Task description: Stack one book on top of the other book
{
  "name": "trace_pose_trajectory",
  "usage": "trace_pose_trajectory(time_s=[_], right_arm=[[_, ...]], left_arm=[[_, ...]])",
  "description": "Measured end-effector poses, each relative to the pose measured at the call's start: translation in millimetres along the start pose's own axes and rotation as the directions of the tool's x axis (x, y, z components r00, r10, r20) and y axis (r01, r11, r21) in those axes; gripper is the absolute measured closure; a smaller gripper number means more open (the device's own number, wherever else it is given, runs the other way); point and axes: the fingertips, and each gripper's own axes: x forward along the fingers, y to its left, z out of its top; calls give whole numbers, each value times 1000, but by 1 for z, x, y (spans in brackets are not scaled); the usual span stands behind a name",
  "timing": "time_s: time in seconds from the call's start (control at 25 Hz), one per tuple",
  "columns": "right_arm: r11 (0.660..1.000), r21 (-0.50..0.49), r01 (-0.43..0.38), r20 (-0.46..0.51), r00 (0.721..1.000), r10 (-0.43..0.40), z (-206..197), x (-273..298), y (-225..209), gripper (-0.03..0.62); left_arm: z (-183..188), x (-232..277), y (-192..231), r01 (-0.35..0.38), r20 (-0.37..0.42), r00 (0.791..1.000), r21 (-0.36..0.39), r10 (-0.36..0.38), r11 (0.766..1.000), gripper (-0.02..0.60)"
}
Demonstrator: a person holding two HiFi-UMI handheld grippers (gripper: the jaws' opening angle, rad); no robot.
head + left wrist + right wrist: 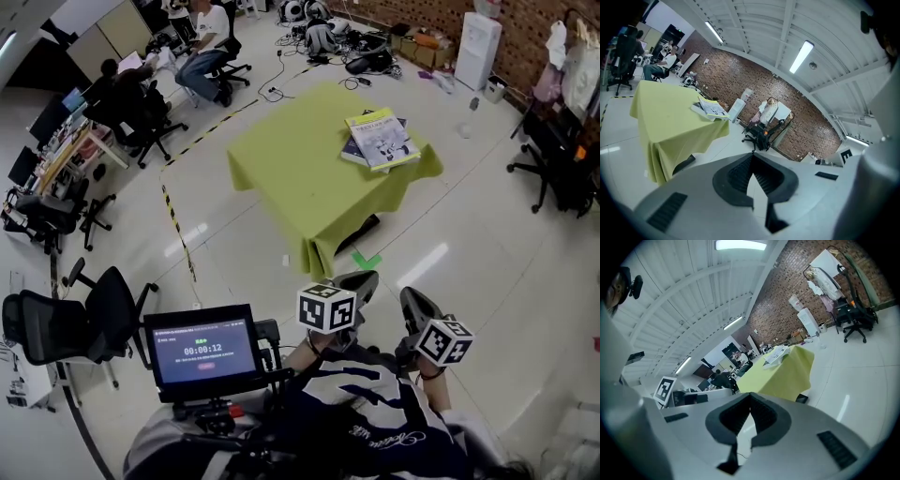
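Two books lie on the far right part of a table under a yellow-green cloth (300,173). A light-covered book (382,137) rests on top of a dark blue one (353,151). Both grippers hang close to my body, well short of the table. My left gripper (359,281) is shut with nothing in it, and so is my right gripper (414,302). In the left gripper view the shut jaws (752,158) point toward the table, books (710,108) far off. The right gripper view shows shut jaws (750,398) and the distant books (777,354).
A small screen (204,352) is mounted in front of me. Black office chairs stand at the left (66,323) and the right (553,169). Black-yellow tape (178,225) runs across the floor, and a green mark (366,260) sits by the table. People sit at desks far left.
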Motion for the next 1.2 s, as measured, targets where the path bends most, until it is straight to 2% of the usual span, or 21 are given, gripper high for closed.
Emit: trace_pose_trajectory(time_s=[0.88,1.2], right_arm=[[999,-15,38,4,999,-38,-3,13,-3,599],[999,-18,50,1,999,-50,11,33,-1,599]], left_arm=[[8,8,17,24,-6,1000,6,-24,1000,577],[26,12,31,29,-16,999,6,-29,1000,577]])
